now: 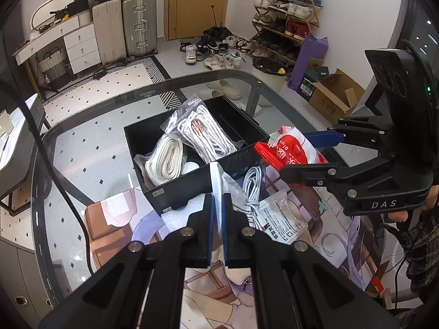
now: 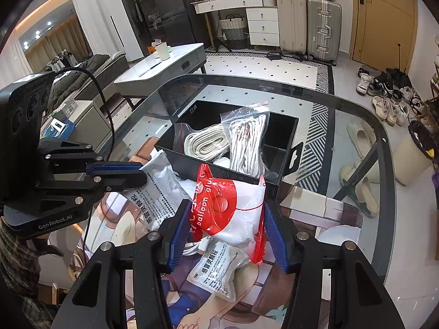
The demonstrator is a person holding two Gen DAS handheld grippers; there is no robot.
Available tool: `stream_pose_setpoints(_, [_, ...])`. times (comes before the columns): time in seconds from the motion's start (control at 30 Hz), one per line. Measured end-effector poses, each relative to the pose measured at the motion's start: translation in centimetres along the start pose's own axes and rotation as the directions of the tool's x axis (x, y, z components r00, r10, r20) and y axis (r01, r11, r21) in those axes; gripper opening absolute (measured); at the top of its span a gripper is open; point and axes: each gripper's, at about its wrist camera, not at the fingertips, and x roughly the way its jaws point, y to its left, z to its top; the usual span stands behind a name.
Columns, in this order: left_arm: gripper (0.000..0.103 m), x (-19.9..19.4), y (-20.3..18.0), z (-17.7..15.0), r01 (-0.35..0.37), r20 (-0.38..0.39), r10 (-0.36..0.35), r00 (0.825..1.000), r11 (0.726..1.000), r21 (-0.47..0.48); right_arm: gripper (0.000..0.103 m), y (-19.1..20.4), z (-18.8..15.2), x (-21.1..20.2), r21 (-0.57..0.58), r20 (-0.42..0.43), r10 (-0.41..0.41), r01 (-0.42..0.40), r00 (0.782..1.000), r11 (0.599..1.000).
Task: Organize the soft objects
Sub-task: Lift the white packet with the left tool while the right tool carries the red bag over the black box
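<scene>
Meanwhile, both grippers hold packets beside the black box

Both wrist views look down on a glass bench [image 1: 274, 87] partly covered by a printed mat [image 1: 115, 219].

The left gripper [image 1: 218, 208] has its jaws pressed nearly together on the thin edge of a white sachet [image 2: 156, 183], printed with dark text. In the right wrist view the same sachet hangs from those jaws, its lower end over the mat.

The right gripper [image 2: 225, 233] has its jaws partway apart, closed on a red and white packet [image 2: 233, 208] marked "balloon glue". The packet fills the gap between the two blue pads and rises above them.

Just beyond both pairs of jaws stands an open black box [image 1: 175, 189] with an inner divider. Inside it, ahead of the left jaws, lie a bagged coil of flat cream strap [image 1: 164, 159] and a clear bag of white cord [image 1: 203, 134]. The compartment on the far side of the divider looks dark, and I cannot tell what it contains.

Between the two grippers, on the mat, lies a coiled white cable [image 1: 251, 181]. Beneath the right jaws rests another white sachet [image 2: 216, 271] with printed text.

A patterned sleeve [image 1: 422, 235] shows behind the right gripper.
</scene>
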Motion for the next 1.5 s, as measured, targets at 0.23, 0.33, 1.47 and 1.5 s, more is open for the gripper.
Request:
stream_pose_setpoints(0.23, [0.002, -0.9, 0.2, 1.6, -0.02, 0.022, 0.019, 1.0, 1.0, 0.012, 0.053, 0.2, 1.4, -0.6, -0.014, 0.009, -0.012, 0.012, 1.0, 1.0])
stream_pose_setpoints(0.33, [0.002, -1.2, 0.5, 2.1, -0.031, 0.03, 0.03, 0.999, 0.999, 0.012, 0.053, 0.3, 2.1, -0.8, -0.017, 0.014, -0.018, 0.019, 1.0, 1.0])
stream_pose_setpoints(1.47, [0.002, 1.5, 5.1, 6.6, -0.062, 0.077, 0.065, 0.995, 0.997, -0.038, 0.053, -1.4, 9.1, 4.4, -0.025, -0.014, -0.007, 0.007, 1.0, 1.0])
stream_pose_setpoints(1.5, [0.002, 1.7, 5.2, 6.7, -0.061, 0.076, 0.064, 0.995, 0.997, -0.043, 0.053, -1.5, 9.2, 4.7, -0.024, -0.017, -0.006, 0.006, 1.0, 1.0])
